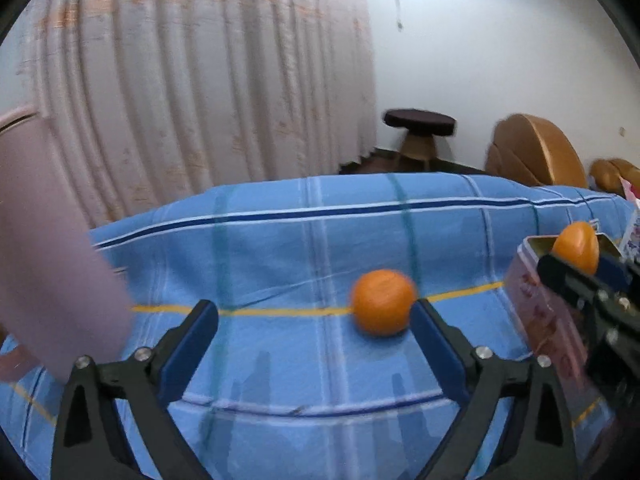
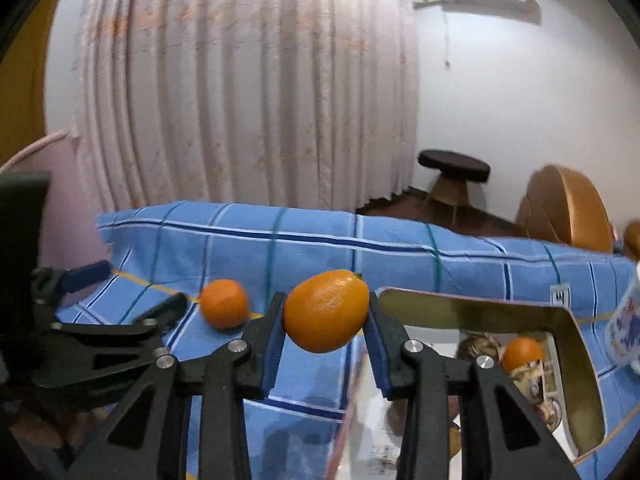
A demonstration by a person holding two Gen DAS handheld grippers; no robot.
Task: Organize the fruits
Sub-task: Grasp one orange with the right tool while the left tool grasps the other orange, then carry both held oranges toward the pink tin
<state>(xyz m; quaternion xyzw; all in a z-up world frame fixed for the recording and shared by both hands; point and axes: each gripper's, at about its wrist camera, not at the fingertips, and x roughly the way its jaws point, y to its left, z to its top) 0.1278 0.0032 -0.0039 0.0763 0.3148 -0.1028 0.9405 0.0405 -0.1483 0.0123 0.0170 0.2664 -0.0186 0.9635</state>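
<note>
Here the right gripper (image 2: 326, 314) is clenched on an oval orange fruit (image 2: 326, 311), its glossy, finely dimpled skin pressed between the two blue rubbery pads (image 2: 274, 340) that line the matte black plastic fingers. The fruit is held off the cloth, just left of the open tin box (image 2: 568, 336), whose inner walls are brassy, reflective metal with rounded corners. Inside the box lies a small round orange (image 2: 521, 354), resting on a printed lining.

The left gripper (image 1: 314, 322) is spread wide and holds nothing. Its right blue pad (image 1: 436, 348) sits just beside, perhaps touching, a round mandarin (image 1: 383, 302) that lies on the cloth; blur hides the exact contact. The mandarin is squat and slightly flattened, with a matte peel.

From the left wrist view the box's outer wall (image 1: 536, 312) shows a pink printed pattern, with the right gripper holding its fruit (image 1: 576, 246) over the rim.

Everything rests on a blue plaid cloth (image 1: 280, 248), soft and faintly creased, crossed by dark blue, white and yellow stripes. Behind hangs a pale pleated curtain (image 1: 200, 80), and a dark round stool (image 1: 419, 122) stands by the white wall.
</note>
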